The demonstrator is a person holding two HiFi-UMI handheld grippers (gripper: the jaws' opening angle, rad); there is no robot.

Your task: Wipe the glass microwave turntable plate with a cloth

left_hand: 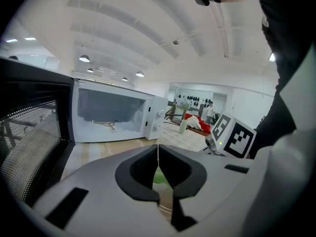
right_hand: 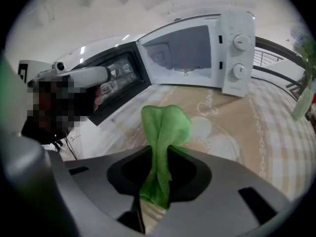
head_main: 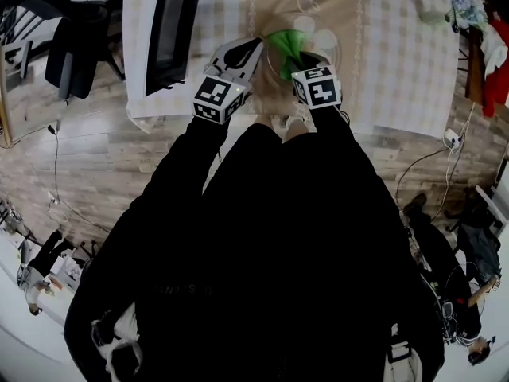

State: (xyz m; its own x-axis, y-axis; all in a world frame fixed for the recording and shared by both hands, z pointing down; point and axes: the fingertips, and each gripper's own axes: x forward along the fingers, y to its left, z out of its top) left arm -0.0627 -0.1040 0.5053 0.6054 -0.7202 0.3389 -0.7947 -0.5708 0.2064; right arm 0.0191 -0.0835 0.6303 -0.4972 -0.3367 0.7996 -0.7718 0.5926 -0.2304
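Head view: my left tongs and right tongs are both pointing at the round clear glass turntable plate. Plate is lying flat on the checked-cloth surface, near the open white microwave. Bright green cloth is showing over the plate.

Left gripper view: left tongs are sitting closed, tips together. Nothing between them that I am seeing.

Right gripper view: right tongs are gripping the green cloth, fold standing up. Plate is lying beyond on the surface. Microwave is standing behind, door open.
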